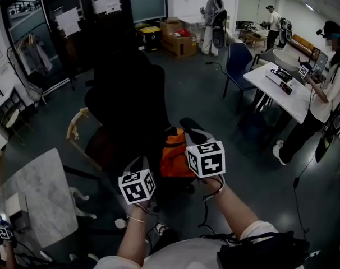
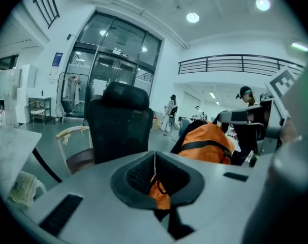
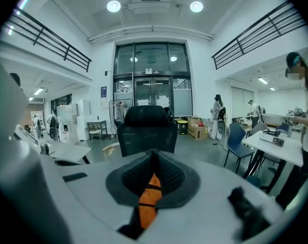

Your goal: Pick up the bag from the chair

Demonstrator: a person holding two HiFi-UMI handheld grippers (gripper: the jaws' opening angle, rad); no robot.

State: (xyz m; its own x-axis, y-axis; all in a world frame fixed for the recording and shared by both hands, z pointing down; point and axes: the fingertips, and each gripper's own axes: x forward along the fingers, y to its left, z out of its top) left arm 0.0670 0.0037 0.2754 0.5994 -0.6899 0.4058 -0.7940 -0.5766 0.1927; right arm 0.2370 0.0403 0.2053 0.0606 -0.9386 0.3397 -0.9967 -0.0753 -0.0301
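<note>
**Inspector:** Condition of the left gripper (image 2: 155, 179)?

**Assessor:** The jaws are found pressed together. A fold of the orange bag (image 2: 159, 196), with a thin dark cord across it, is pinched between them

**Inspector:** And the right gripper (image 3: 153, 173)?

**Assessor:** The jaws are likewise closed. An orange strip (image 3: 148, 200) of the same bag, crossed by dark bands, is clamped in them and is seen to hang below the pads

**Inspector:** Where is the bag located?

**Assessor:** In the head view it is recorded between the two marker cubes, low down and just beside the black office chair (image 1: 131, 94), on that chair's right. In the left gripper view its bulk is noted to the right of the chair back, with a black strap (image 2: 205, 145) run across it. Whether any part of it is borne by a seat cannot be established

**Inspector:** What else is entered for the surroundings?

**Assessor:** A wooden-armed chair (image 1: 74, 129) with a brown seat is noted left of the black one. A marble-topped table (image 1: 38, 198) is seen at lower left. A white table (image 1: 285, 97) is recorded at right, with a person (image 1: 327, 94) stood against it. A blue chair (image 1: 238, 60) is placed near that table, and cardboard boxes (image 1: 178, 42) are stacked towards the far wall
</note>
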